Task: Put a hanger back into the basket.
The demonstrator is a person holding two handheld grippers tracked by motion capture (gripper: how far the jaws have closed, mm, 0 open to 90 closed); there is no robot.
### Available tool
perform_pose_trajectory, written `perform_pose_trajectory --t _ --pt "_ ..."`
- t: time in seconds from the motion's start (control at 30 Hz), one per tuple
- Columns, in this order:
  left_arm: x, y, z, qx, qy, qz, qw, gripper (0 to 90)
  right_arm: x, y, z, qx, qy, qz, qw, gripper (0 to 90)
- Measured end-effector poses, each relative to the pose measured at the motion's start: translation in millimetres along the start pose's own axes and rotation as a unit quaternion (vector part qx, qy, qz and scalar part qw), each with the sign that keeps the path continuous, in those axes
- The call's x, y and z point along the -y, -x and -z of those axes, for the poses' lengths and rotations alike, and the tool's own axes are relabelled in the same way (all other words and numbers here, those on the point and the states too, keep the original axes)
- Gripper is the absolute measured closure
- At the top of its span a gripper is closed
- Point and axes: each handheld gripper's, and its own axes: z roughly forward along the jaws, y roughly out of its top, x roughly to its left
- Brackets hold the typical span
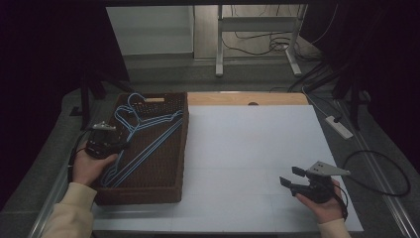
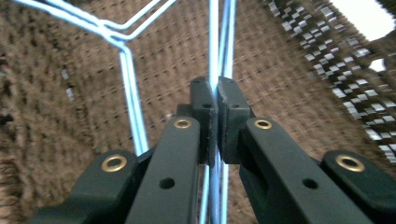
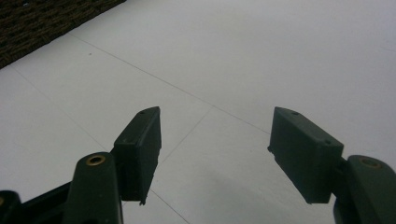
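Blue wire hangers in brown woven basket, one pinched by left hand-held gripper.

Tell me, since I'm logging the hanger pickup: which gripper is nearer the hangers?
Left. The left gripper is clamped on a hanger in the basket; the right gripper sits across the table.

Both sets of tongs are matte black all over. The left tongs have chunky rectangular pads on flat linkage arms, with brass-coloured rivets at the pivots and small plain holes drilled along the arms. The right tongs are built the same, blocky pads with tiny holes on top and a brass rivet on each arm, plus a grey three-cornered plate on top and a black cable looping off them. The person wears cream long sleeves with ribbed cuffs.
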Motion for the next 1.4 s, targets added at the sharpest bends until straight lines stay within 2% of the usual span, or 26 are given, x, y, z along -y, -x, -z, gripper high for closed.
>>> perform_pose_trajectory --t 0.03,0.17,0.23,0.33,0.4,0.47,0.5,0.53,0.57,0.67,0.8,0.87,1.13,1.2,1.23,1.27,1.33,1.4 --pt "0.0 0.0 0.0 0.0 0.0 0.0 1.0 86.9 0.0 0.0 0.0 0.0 0.0 0.0 1.0 35.0" --pt "-3.5 -0.1 -7.9 -0.038 -0.033 0.005 0.9987 86.5 -0.1 -0.8 -1.4 -0.001 -0.002 0.002 1.0 35.0" --pt "-4.3 0.3 -10.6 -0.05 -0.039 0.001 0.998 85.4 -0.1 -1.1 -1.4 -0.001 -0.002 0.002 1.0 35.0" --pt "-5.9 2.4 -10.0 -0.074 -0.024 -0.01 0.9969 75.2 -0.3 -0.9 -0.9 -0.009 0.002 -0.005 0.9999 34.9" --pt "-6.4 5.2 -6.2 -0.077 -0.002 -0.026 0.9967 66.7 -0.8 -1.6 -0.5 -0.011 0.004 -0.006 0.9999 34.9" --pt "-6.4 8.5 -0.4 -0.061 0.02 -0.03 0.9975 58.5 -1.0 -2.2 -0.7 -0.011 0.005 -0.004 0.9999 34.9" --pt "-6.1 10.6 2.9 -0.046 0.033 -0.029 0.998 54.8 -1.0 -2.1 -0.6 -0.012 0.003 -0.004 0.9999 34.9" --pt "-5.4 13.9 8.5 -0.022 0.051 -0.026 0.9981 51.9 -0.9 -1.9 -0.8 -0.012 0.003 -0.004 0.9999 34.9" --pt "-5.0 15.1 10.6 -0.015 0.057 -0.025 0.998 49.1 -0.8 -1.6 -1.0 -0.012 0.003 -0.005 0.9999 34.9" --pt "-2.3 26.2 24.2 0.022 0.09 -0.027 0.9953 45.0 -0.7 -1.1 -1.1 -0.013 0.003 -0.005 0.9999 34.8" --pt "2.0 44.0 38.0 0.051 0.115 -0.045 0.991 41.9 -0.8 -0.7 -1.8 -0.015 0.002 -0.007 0.9999 34.4" --pt "4.9 50.7 42.1 0.064 0.125 -0.047 0.989 41.4 -1.0 -1.4 -2.3 -0.019 0.001 -0.007 0.9998 34.3" --pt "26.1 82.3 46.7 0.102 0.162 -0.049 0.9803 37.8 -2.8 -1.6 -6.6 -0.023 -0.004 -0.005 0.9997 34.0" --pt "33.4 90.7 44.8 0.102 0.171 -0.055 0.9786 37.4 -3.2 -0.7 -7.1 -0.023 -0.005 -0.003 0.9997 34.0" --pt "33.4 90.7 44.8 0.102 0.171 -0.055 0.9786 37.2 -3.2 -0.7 -7.1 -0.023 -0.005 -0.003 0.9997 34.0" --pt "37.7 95.7 43.2 0.103 0.174 -0.059 0.9775 37.2 -3.2 -0.3 -7.1 -0.024 -0.005 -0.003 0.9997 34.0" --pt "42.8 101.8 41.0 0.101 0.176 -0.065 0.977 36.5 -3.3 0.1 -6.7 -0.023 -0.005 -0.002 0.9997 34.0" --pt "47.4 107.6 39.3 0.098 0.17 -0.072 0.9779 34.9 -3.7 0.0 -6.0 -0.022 -0.004 0.0 0.9997 34.0"
